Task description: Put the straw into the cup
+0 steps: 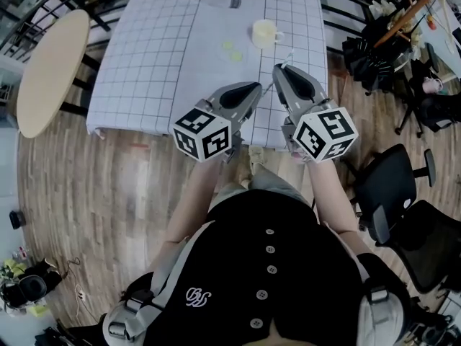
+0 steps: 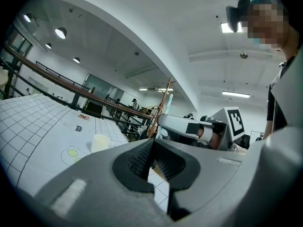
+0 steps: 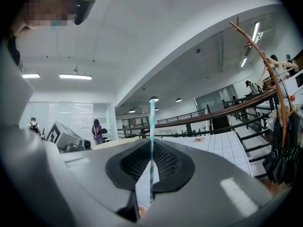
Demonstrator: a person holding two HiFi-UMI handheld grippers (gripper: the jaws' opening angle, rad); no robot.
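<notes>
We see the right gripper (image 1: 282, 71) clamped on a thin straw (image 3: 152, 122), striped teal and white, upright between its jaws. The left gripper (image 1: 253, 89) is closed, empty. The cream cup (image 1: 264, 33) stands on the gridded tablecloth (image 1: 166, 56), beyond both.

The room is bright and evenly lit from above. Long ceiling panels (image 2: 236, 94) and round downlights (image 2: 60, 32) glow white, slightly blown out, in my left gripper view, and more panels (image 3: 75, 76) shine in my right gripper view. In my head view the white tablecloth (image 1: 180, 49) is nearly washed out, and shadows on the wood floor (image 1: 108, 193) are soft. Both gripper views bend strongly and go black at the corners. My left gripper (image 2: 152, 143) and right gripper (image 3: 151, 143) loom close and blurred. The straw (image 3: 152, 122) pinched in the right one looks crisper.
</notes>
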